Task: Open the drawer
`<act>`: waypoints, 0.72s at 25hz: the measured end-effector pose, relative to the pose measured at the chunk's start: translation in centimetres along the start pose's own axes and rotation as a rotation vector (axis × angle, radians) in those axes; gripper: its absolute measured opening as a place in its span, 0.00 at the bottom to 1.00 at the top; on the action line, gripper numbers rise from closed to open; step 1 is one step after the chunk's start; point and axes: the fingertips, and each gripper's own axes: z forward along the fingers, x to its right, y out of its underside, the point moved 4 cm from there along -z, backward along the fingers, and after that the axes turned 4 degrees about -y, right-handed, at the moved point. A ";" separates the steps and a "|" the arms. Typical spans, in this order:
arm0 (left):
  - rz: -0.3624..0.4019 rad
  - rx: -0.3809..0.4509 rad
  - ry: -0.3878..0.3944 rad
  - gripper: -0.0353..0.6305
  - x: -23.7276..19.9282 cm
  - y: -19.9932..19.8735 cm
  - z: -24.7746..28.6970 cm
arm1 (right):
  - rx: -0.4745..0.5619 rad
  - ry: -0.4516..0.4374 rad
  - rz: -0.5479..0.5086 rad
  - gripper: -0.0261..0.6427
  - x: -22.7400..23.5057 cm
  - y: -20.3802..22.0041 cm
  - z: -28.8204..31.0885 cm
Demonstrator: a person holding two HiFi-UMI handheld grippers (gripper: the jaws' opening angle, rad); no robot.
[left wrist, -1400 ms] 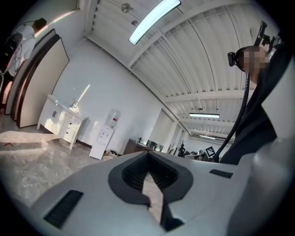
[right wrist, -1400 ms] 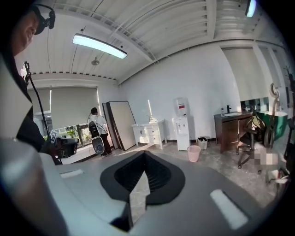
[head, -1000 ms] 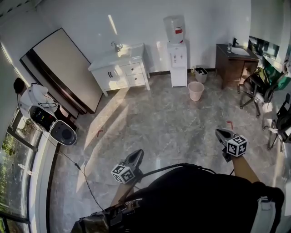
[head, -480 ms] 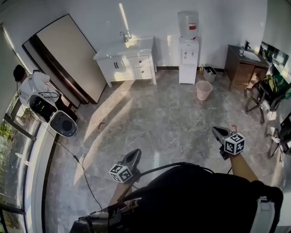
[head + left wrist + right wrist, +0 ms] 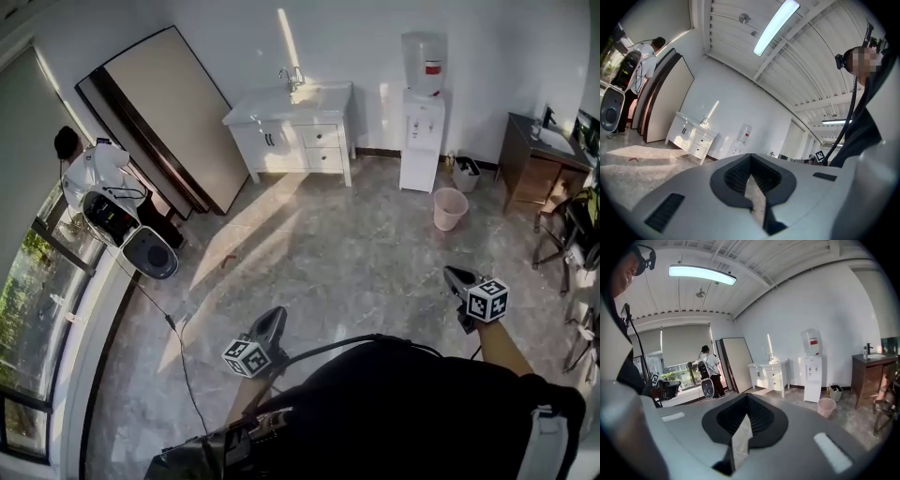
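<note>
Since a second ago the room has slid to the right across our head view, and the white wooden sink cabinet (image 5: 295,131) now stands nearer the middle of the far wall, while both claws sit in much the same spots at the bottom of the picture. We see a grey marbled stone floor (image 5: 356,253) spread wide, with sunlight striping it. A large beige board in a dark frame (image 5: 164,112) leans against the wall to the left of the cabinet. The cabinet has a tap on its top, dark-handled doors on its left half and two drawers on its right half: the upper drawer (image 5: 322,137) and the lower drawer (image 5: 325,158) both look pushed in flush. Right of it stands a white water dispenser with a clear bottle on top (image 5: 421,141), and further right a dark brown wooden washstand (image 5: 536,169). A person in a white top (image 5: 94,169) stands by the window at the left. A small pink plastic bin (image 5: 450,208) sits on the floor near the dispenser. Our left claw (image 5: 277,315) and right claw (image 5: 455,275) are both clenched on nothing, well apart from the cabinet.
</note>
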 end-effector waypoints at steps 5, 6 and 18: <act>0.014 0.018 -0.014 0.05 3.1 -0.3 7.4 | 0.012 -0.052 -0.040 0.04 7.1 -4.5 1.6; 0.010 0.022 -0.012 0.05 3.8 -0.1 8.8 | 0.010 -0.058 -0.042 0.04 8.5 -4.8 1.7; 0.025 -0.062 0.027 0.05 8.3 1.4 21.9 | 0.004 -0.025 0.027 0.04 21.3 -4.7 1.0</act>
